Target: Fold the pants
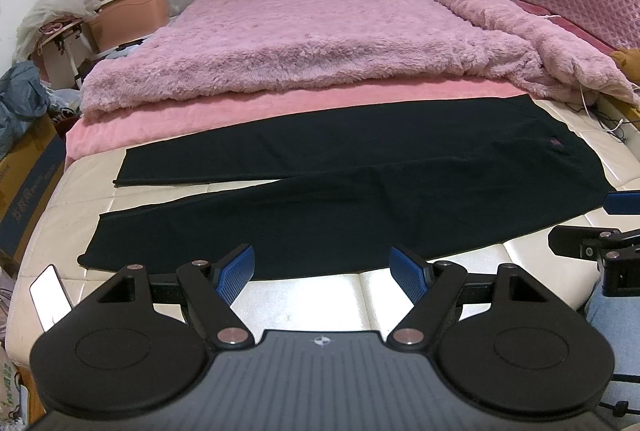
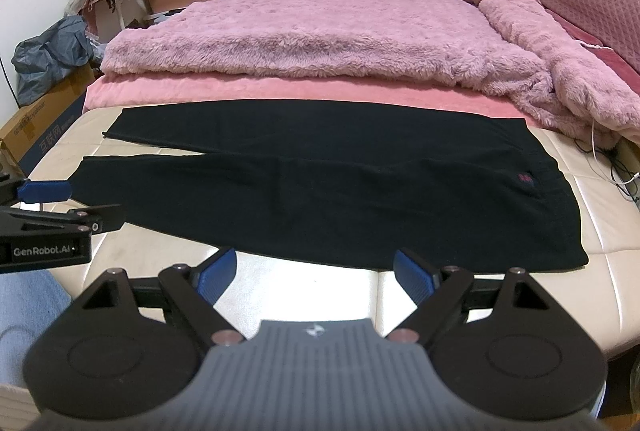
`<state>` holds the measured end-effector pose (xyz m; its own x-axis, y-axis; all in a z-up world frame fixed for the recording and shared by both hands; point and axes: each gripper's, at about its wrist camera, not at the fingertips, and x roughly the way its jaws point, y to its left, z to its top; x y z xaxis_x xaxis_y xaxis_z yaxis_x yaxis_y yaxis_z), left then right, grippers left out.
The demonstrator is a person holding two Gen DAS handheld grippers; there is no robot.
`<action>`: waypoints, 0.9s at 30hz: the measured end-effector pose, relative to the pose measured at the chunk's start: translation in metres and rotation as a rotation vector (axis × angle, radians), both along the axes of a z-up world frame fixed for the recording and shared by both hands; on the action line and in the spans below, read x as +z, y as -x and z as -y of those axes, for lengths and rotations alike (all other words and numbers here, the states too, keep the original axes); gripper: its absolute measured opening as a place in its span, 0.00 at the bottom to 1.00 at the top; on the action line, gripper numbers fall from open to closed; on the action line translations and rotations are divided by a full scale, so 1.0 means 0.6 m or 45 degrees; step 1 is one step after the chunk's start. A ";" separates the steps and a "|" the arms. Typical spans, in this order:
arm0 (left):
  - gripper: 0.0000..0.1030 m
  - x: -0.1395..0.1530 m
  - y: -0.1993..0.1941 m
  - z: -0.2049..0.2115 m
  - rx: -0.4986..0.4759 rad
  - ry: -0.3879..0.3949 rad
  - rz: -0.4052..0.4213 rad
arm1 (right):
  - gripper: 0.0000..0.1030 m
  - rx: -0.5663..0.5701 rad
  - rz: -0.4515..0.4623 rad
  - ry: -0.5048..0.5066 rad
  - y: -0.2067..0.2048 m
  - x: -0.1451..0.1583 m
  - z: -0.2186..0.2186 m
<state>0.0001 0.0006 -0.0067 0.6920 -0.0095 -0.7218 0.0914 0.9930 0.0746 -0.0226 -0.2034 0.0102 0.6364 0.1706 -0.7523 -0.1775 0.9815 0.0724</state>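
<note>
The pants (image 1: 340, 187) lie flat on the cream mattress (image 1: 304, 307) at the near end of the bed, with the waist to the right and the two legs going to the left. The legs are spread a little apart, so a narrow wedge of mattress shows between them near the cuffs. No fold is visible in the cloth: it lies in one layer, smooth, with only small wrinkles near the waist. A small red mark (image 2: 525, 179) sits close to the waistband.

The task seems to be at its very start. Everything is left to do: probably to bring one leg over the other, and then to fold the length.

The left gripper (image 1: 322, 273) hovers above the near edge of the pants, around the middle of the near leg; its jaws are spread wide and hold nothing. The right gripper (image 2: 316, 271) hovers near the waist end, also with jaws apart and empty. Neither one touches the cloth.

Beyond the pants, a pink sheet (image 1: 240, 111) and a fluffy blanket (image 1: 320, 39) cover the rest of the bed.
</note>
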 end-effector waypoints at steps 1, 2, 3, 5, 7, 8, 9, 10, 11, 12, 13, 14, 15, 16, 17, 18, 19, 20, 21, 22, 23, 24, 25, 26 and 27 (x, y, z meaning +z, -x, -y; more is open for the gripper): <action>0.87 -0.005 0.001 -0.001 -0.003 0.006 -0.001 | 0.80 -0.003 0.001 -0.001 0.000 0.002 0.002; 0.87 -0.007 0.000 0.000 -0.004 0.007 0.000 | 0.80 -0.005 0.002 -0.001 0.000 0.004 0.004; 0.87 -0.009 -0.001 -0.001 -0.004 0.006 0.002 | 0.80 -0.006 0.003 -0.002 0.000 0.005 0.007; 0.83 0.001 -0.007 0.000 -0.005 -0.006 0.009 | 0.80 -0.013 0.006 -0.004 -0.002 0.004 0.013; 0.79 0.003 -0.006 -0.003 -0.024 -0.008 0.018 | 0.80 -0.015 0.015 -0.011 -0.004 0.002 0.021; 0.79 0.004 -0.008 -0.008 -0.042 -0.009 0.026 | 0.80 -0.015 0.027 -0.020 -0.005 0.002 0.028; 0.79 0.004 -0.012 -0.013 -0.060 -0.012 0.036 | 0.80 -0.016 0.049 -0.031 -0.005 -0.001 0.035; 0.78 0.004 -0.018 -0.023 -0.083 -0.016 0.052 | 0.80 -0.013 0.079 -0.043 -0.005 -0.001 0.042; 0.75 0.002 -0.025 -0.031 -0.120 -0.024 0.058 | 0.80 -0.006 0.121 -0.055 -0.006 -0.001 0.052; 0.72 0.001 -0.031 -0.038 -0.160 -0.034 0.057 | 0.80 0.009 0.167 -0.062 -0.008 -0.001 0.062; 0.66 -0.002 -0.039 -0.048 -0.207 -0.047 0.056 | 0.80 0.032 0.208 -0.059 -0.011 -0.001 0.074; 0.62 -0.005 -0.048 -0.058 -0.249 -0.066 0.059 | 0.80 0.056 0.238 -0.038 -0.018 -0.003 0.088; 0.60 -0.009 -0.056 -0.068 -0.284 -0.091 0.063 | 0.80 0.066 0.252 -0.008 -0.025 -0.006 0.097; 0.58 -0.015 -0.064 -0.077 -0.322 -0.128 0.068 | 0.80 0.070 0.263 0.041 -0.035 -0.011 0.110; 0.57 -0.022 -0.072 -0.086 -0.363 -0.171 0.067 | 0.80 0.074 0.263 0.077 -0.046 -0.017 0.123; 0.56 -0.032 -0.081 -0.096 -0.410 -0.223 0.058 | 0.79 0.081 0.254 0.100 -0.060 -0.024 0.142; 0.55 -0.042 -0.087 -0.102 -0.445 -0.268 0.049 | 0.79 0.087 0.240 0.113 -0.071 -0.031 0.157; 0.54 -0.055 -0.095 -0.111 -0.479 -0.321 0.030 | 0.79 0.087 0.219 0.128 -0.084 -0.039 0.175; 0.54 -0.070 -0.101 -0.120 -0.511 -0.384 0.005 | 0.75 0.088 0.193 0.148 -0.099 -0.049 0.193; 0.49 -0.088 -0.109 -0.128 -0.543 -0.454 -0.020 | 0.72 0.094 0.172 0.167 -0.110 -0.059 0.206; 0.45 -0.105 -0.114 -0.135 -0.569 -0.512 -0.044 | 0.64 0.102 0.149 0.182 -0.123 -0.069 0.219; 0.45 -0.124 -0.120 -0.142 -0.592 -0.573 -0.076 | 0.59 0.108 0.119 0.198 -0.137 -0.080 0.233; 0.43 -0.143 -0.124 -0.151 -0.616 -0.635 -0.103 | 0.58 0.114 0.095 0.215 -0.147 -0.091 0.247; 0.42 -0.161 -0.125 -0.163 -0.643 -0.681 -0.125 | 0.55 0.119 0.076 0.237 -0.155 -0.104 0.257; 0.42 -0.181 -0.128 -0.171 -0.666 -0.738 -0.149 | 0.53 0.126 0.058 0.267 -0.164 -0.115 0.267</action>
